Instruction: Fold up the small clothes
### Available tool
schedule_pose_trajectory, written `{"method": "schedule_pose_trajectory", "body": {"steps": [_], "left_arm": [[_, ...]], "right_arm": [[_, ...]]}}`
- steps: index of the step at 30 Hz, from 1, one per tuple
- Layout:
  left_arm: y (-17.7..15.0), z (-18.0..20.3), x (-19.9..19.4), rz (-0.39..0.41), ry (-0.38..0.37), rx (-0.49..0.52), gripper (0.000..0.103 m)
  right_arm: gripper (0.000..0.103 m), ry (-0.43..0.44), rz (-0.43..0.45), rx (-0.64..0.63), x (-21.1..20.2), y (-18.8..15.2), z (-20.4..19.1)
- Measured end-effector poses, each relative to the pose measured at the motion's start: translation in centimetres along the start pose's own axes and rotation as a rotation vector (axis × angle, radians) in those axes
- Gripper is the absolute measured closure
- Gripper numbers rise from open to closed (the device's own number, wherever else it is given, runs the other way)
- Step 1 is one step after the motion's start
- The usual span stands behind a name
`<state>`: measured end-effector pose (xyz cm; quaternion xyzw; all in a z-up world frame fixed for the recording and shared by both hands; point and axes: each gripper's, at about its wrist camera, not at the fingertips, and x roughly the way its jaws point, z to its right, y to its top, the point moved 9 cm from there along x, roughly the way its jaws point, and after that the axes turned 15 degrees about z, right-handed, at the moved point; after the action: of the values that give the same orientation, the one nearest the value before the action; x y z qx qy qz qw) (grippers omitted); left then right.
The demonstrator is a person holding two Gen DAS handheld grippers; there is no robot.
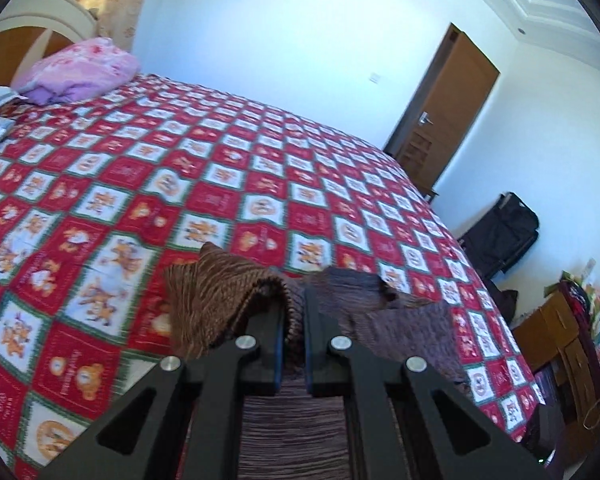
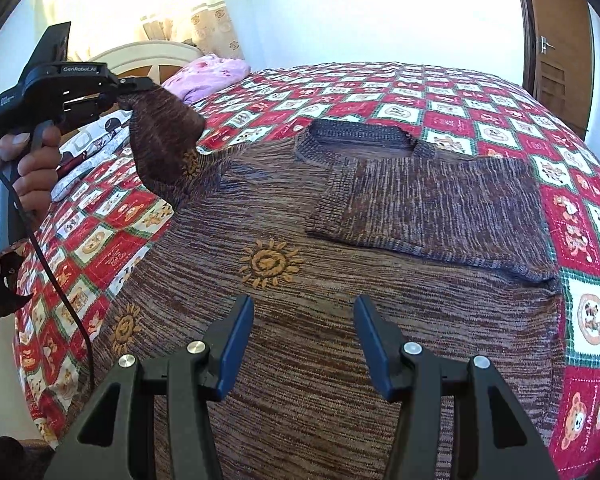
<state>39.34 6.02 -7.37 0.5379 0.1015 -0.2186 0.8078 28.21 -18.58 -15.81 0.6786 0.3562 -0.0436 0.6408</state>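
A brown striped knit sweater with orange sun motifs lies flat on the red checked bedspread. Its right sleeve is folded across the chest. My left gripper, held in a person's hand at the far left of the right wrist view, is shut on the end of the left sleeve and holds it lifted above the bed. In the left wrist view that gripper pinches the bunched brown sleeve cloth between its pads. My right gripper hovers open over the sweater's lower body, nothing between its fingers.
A pink pillow and other clothes lie near the headboard. A wooden door, a black suitcase and cluttered furniture stand beside the bed. A cable hangs from the left gripper's handle.
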Motion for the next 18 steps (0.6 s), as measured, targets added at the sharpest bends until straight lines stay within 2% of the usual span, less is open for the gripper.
{"method": "schedule_pose_trajectory", "body": {"steps": [6,14,18], "left_arm": [[-1.2,3.0,1.7,-0.022,-0.041,0.005,0.095],[-4.3,6.8,4.5,-0.075,-0.093,-0.009,0.095],[-6.3,8.6,6.3,-0.11,-0.103,0.015,0.095]], "right_arm": [[0.049,0.0,0.005,0.022,-0.5,-0.1,0.6],[0.049,-0.003,0.005,0.05,-0.7,-0.6,1.2],[0.049,-0.014,-0.001,0.065,-0.8,-1.0,1.9]]}}
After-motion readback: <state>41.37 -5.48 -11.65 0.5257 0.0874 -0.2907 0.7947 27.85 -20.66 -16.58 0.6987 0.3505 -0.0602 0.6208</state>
